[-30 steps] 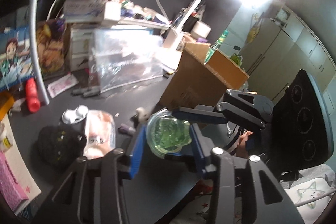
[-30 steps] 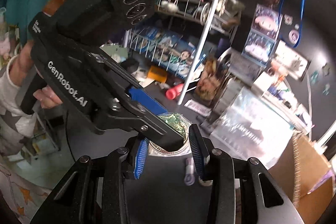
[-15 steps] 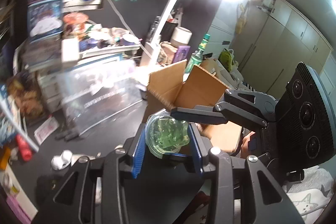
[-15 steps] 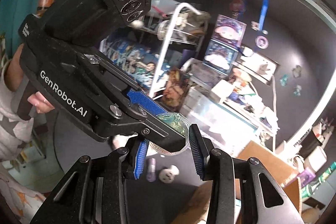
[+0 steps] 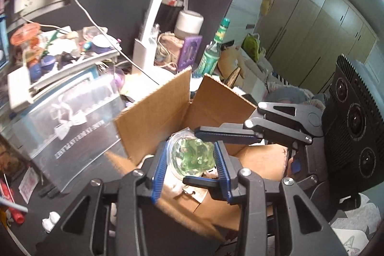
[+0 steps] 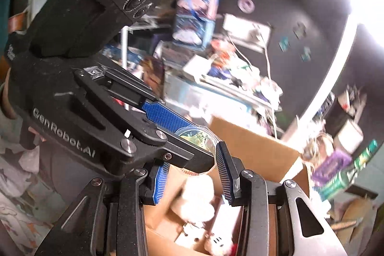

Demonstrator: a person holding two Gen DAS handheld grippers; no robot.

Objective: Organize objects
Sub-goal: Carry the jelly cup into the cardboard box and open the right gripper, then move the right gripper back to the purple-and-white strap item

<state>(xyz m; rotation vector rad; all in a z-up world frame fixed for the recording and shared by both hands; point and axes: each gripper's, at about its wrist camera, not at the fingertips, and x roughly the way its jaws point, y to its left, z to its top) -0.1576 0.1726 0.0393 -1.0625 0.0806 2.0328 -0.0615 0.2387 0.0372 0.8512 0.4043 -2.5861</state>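
Observation:
A clear round tub of green slime (image 5: pixel 190 158) hangs over the open cardboard box (image 5: pixel 156 116). My left gripper (image 5: pixel 190 152) is shut on it, blue pads pressing its left and right sides. My right gripper (image 5: pixel 192 156) comes in from the right and is shut on the same tub, one finger above it and one below. In the right wrist view the tub (image 6: pixel 200 136) shows between my right gripper's pads (image 6: pixel 224 169); the left gripper (image 6: pixel 201 142) crosses in front and hides most of it. The box (image 6: pixel 259 150) lies below, with white plush things inside.
A clear plastic storage bin (image 5: pixel 64 119) stands left of the box on the dark desk. Behind the box are a white lamp arm (image 5: pixel 156 4), a green bottle (image 5: pixel 213 52) and cluttered shelves. Small white and red items (image 5: pixel 50 223) lie at the desk's near left.
Both grippers have carried the slime tub together from over the dark desktop to the right, so it now hangs above the open cardboard box. Both grips look the same.

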